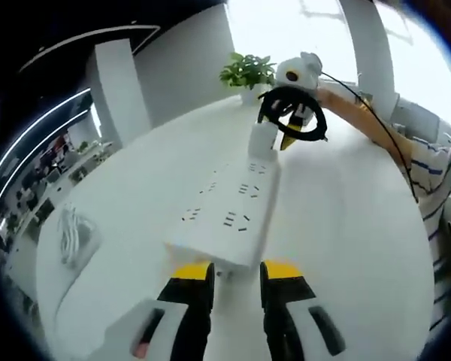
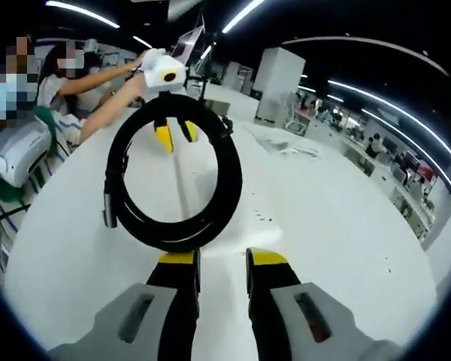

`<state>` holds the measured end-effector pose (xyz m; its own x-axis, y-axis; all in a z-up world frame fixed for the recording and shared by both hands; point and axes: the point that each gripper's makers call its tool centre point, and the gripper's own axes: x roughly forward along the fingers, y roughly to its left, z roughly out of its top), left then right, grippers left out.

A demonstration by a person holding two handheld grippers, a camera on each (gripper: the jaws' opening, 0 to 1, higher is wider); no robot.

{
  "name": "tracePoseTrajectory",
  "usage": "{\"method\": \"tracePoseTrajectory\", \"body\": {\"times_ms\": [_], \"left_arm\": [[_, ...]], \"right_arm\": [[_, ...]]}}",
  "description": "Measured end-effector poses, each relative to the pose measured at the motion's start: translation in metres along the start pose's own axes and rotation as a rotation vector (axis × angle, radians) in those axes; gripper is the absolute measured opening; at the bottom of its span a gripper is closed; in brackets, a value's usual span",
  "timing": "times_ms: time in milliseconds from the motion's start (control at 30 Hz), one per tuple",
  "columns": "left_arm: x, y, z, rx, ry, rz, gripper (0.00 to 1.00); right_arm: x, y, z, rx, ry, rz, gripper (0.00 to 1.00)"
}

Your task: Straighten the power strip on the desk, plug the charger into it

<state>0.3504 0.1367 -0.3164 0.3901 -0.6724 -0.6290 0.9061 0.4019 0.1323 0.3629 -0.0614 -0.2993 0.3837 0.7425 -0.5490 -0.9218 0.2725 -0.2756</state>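
In the left gripper view, the left gripper (image 1: 236, 272) sits low over the white desk (image 1: 346, 226), its yellow-tipped jaws slightly apart with nothing between them, and the near end of the power strip (image 1: 229, 212) lies just beyond the fingertips (image 1: 192, 272), not quite touching as far as can be seen. The strip is long, white and flat, running away from the gripper with rows of sockets facing up. A white charger (image 1: 261, 140) stands at its far end, and over it the right gripper (image 1: 295, 137) hangs with a coil of black cable (image 1: 292, 113). A small potted plant (image 1: 248, 74) stands farther off. In the right gripper view, the right gripper (image 2: 222, 259) has its jaws close together, the black cable coil upright at their tips; whether they actually pinch it cannot be told.
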Motion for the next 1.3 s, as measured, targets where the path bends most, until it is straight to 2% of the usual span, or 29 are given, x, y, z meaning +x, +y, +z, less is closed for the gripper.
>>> {"method": "tracePoseTrajectory", "body": {"times_ms": [167,367,733,1300], "left_arm": [[0.002,0.002,0.0,-0.003,0.002,0.006,0.24],[0.004,0.002,-0.001,-0.002,0.01,0.012,0.24],[0.005,0.006,0.0,-0.027,0.001,0.021,0.24],[0.01,0.013,0.002,-0.01,0.0,0.052,0.24]], "right_arm": [[0.003,-0.001,-0.002,-0.004,0.017,-0.004,0.23],[0.009,0.006,-0.001,-0.002,0.019,0.035,0.23],[0.012,0.005,-0.003,0.004,0.039,0.024,0.23],[0.015,0.002,-0.007,0.01,0.066,0.008,0.22]]}}
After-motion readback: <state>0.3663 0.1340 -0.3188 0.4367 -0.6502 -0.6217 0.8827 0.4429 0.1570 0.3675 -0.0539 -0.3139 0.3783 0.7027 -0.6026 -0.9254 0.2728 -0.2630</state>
